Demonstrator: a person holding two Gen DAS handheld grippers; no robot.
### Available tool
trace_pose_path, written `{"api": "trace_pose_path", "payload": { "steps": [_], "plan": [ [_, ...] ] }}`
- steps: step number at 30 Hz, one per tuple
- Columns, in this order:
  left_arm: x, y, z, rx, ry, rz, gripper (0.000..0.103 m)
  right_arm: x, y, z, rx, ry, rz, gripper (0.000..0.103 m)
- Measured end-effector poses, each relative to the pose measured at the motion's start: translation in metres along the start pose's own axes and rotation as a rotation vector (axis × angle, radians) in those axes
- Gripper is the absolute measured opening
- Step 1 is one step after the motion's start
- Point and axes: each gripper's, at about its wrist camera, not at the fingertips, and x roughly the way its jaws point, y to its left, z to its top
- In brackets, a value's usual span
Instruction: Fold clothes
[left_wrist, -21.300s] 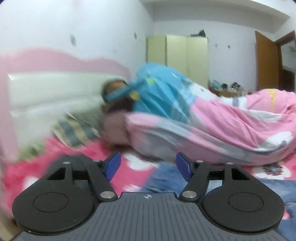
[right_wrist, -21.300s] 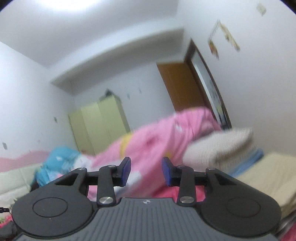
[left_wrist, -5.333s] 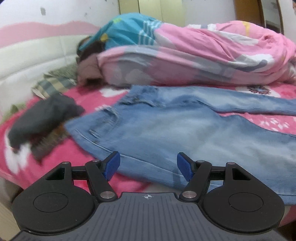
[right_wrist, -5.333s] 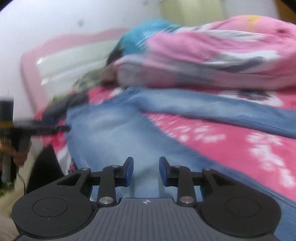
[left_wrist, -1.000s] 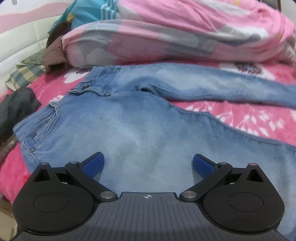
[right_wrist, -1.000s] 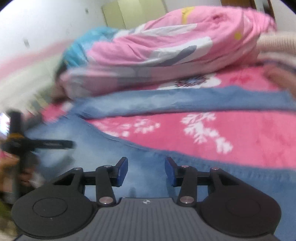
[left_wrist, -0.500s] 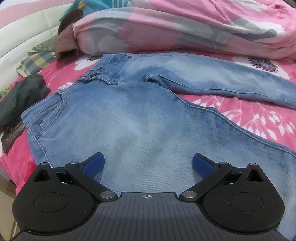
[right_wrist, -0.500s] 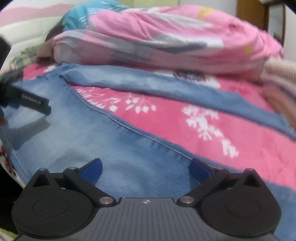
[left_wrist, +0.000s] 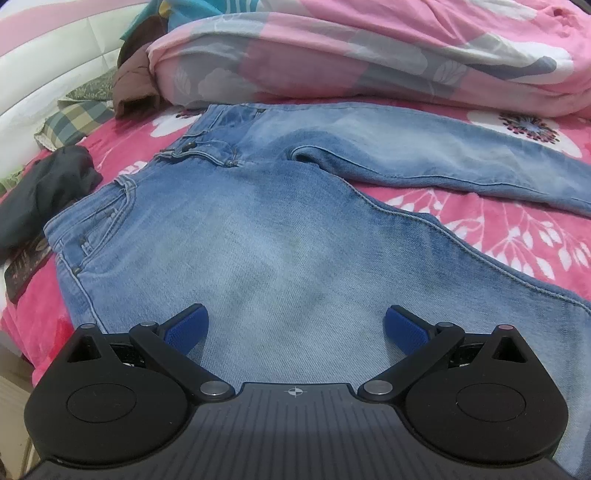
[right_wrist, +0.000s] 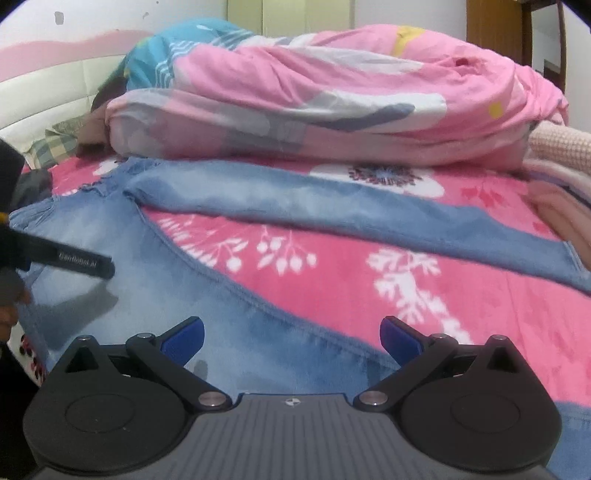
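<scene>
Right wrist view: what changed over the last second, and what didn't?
The right gripper went from nearly shut to wide open, empty, low over the jeans. The left gripper stayed open, and the jeans stayed spread flat on the pink bedspread.

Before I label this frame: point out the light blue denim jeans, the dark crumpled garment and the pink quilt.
light blue denim jeans (left_wrist: 258, 236), left wrist view, thigh.
dark crumpled garment (left_wrist: 44, 188), left wrist view, middle.
pink quilt (right_wrist: 332, 96), right wrist view, top.

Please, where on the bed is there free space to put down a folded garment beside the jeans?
The largest bare patch of the pink bedspread is the wedge between the two legs of the jeans. The head end is crowded: a dark garment beside the waistband, a checked cloth, and the rolled quilt behind.
</scene>
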Motion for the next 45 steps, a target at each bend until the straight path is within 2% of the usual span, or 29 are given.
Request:
{"api": "trace_pose_path", "payload": {
  "steps": [4,7,14,20,24,33,45],
  "plan": [
    [0.0,-0.001,0.0,0.0,0.002,0.002,0.103,0.022,0.001,-0.002,0.01,0.057,-0.064,0.103],
    [0.0,-0.001,0.001,0.001,0.004,0.005,0.103,0.032,0.0,-0.01,0.038,0.081,-0.076,0.103],
    [0.0,-0.004,0.0,0.03,-0.008,0.014,0.103,0.032,-0.002,-0.011,0.062,0.081,-0.065,0.103],
    [-0.003,-0.013,-0.005,0.16,-0.084,0.032,0.103,0.03,-0.004,-0.015,0.063,0.053,-0.056,0.103],
    [-0.006,-0.013,-0.002,0.146,-0.088,0.041,0.103,0.029,-0.004,-0.016,0.059,0.044,-0.052,0.103],
    [-0.009,-0.014,0.017,0.123,-0.197,-0.055,0.103,0.027,-0.002,-0.021,0.05,0.015,-0.048,0.103],
    [0.014,0.02,0.004,0.039,-0.11,-0.121,0.103,0.027,-0.001,-0.024,0.046,-0.003,-0.051,0.103]
  ]
}}
